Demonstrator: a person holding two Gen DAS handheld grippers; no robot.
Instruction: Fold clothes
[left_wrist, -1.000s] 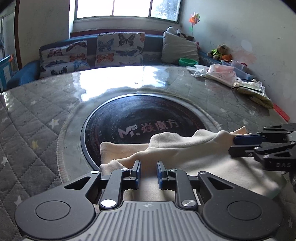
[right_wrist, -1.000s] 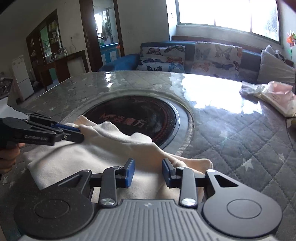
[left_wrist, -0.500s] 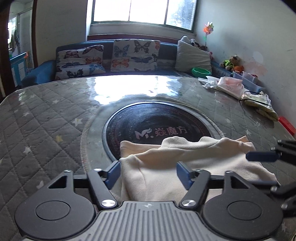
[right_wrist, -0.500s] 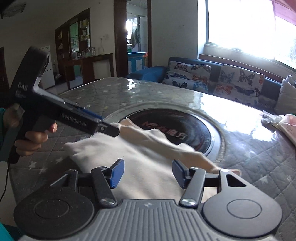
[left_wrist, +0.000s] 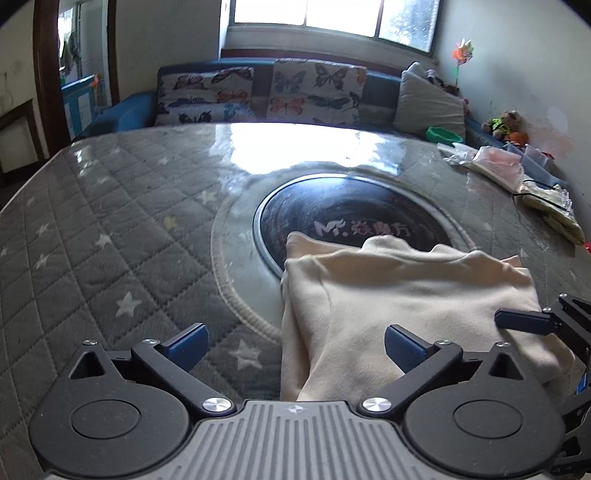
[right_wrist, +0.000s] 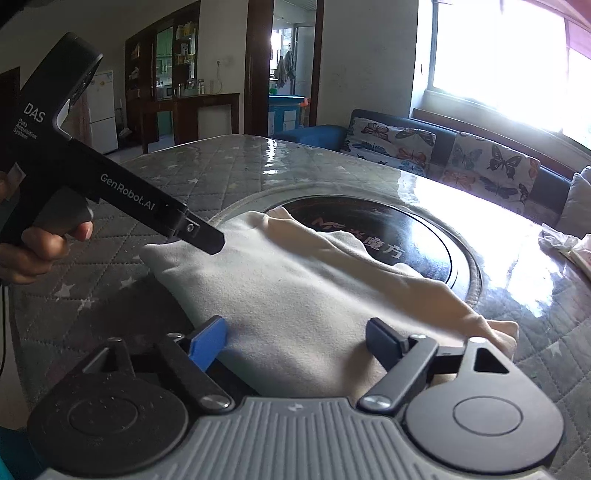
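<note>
We held both grippers, left (left_wrist: 295, 341) and right (right_wrist: 295, 338), wide open and empty above the apparently folded cream garment (left_wrist: 399, 295).

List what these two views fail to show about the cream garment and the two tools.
- Cream garment, left wrist view: its near edge is hidden behind the left tool.
- Same garment, right wrist view: the near hem sits under the right tool; layers beneath the top fold are covered.
- Right tool, left wrist view: cut off by the right frame edge.
- Garment type: sleeves and collar cannot be made out.
</note>
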